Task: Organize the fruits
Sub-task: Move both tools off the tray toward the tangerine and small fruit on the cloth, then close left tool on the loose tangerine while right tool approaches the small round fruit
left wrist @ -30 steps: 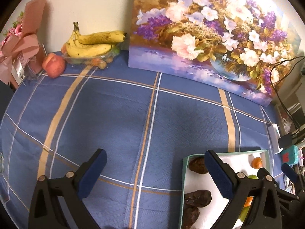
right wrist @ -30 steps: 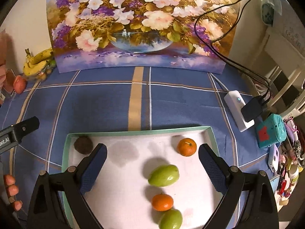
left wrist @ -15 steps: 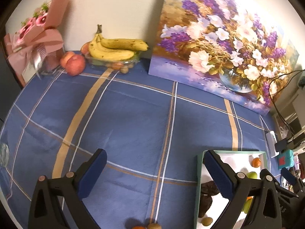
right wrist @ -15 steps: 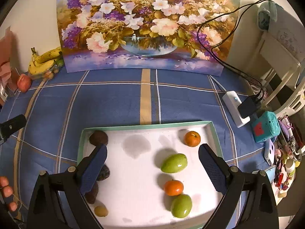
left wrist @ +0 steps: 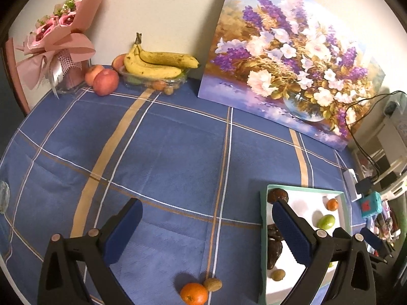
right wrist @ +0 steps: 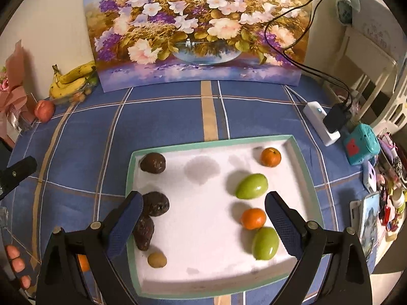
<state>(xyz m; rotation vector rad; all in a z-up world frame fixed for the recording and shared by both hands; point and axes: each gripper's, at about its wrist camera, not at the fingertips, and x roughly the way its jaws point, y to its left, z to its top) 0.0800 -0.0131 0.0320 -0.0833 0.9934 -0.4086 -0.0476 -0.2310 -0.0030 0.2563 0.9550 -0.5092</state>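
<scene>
Your left claw (left wrist: 206, 231) hangs spread wide and empty over the blue table (left wrist: 165, 152), with two loose fruits lying below it near the bottom of its view: an orange (left wrist: 193, 293) and, touching it on the right, a small brown fruit (left wrist: 212, 284), perhaps a kiwi, though it is too small to be sure. The orange looks light, round and firm with a slightly waxy skin, so it will likely roll if nudged; take it across its widest part, pads on opposite sides, and close gently. The brown one sits so close that a finger may knock it, so come in from the free side. To the right stands the tray (right wrist: 211, 142), well apart from those two. Your right claw (right wrist: 203, 218) hovers over it, also wide apart and holding nothing. Inside, dark wrinkled fruits (right wrist: 153, 162) line the left wall and look soft, so squeeze lightly; on the right, oranges alternate with smooth green fruits (right wrist: 251, 186), probably slick and easy to bruise.
</scene>
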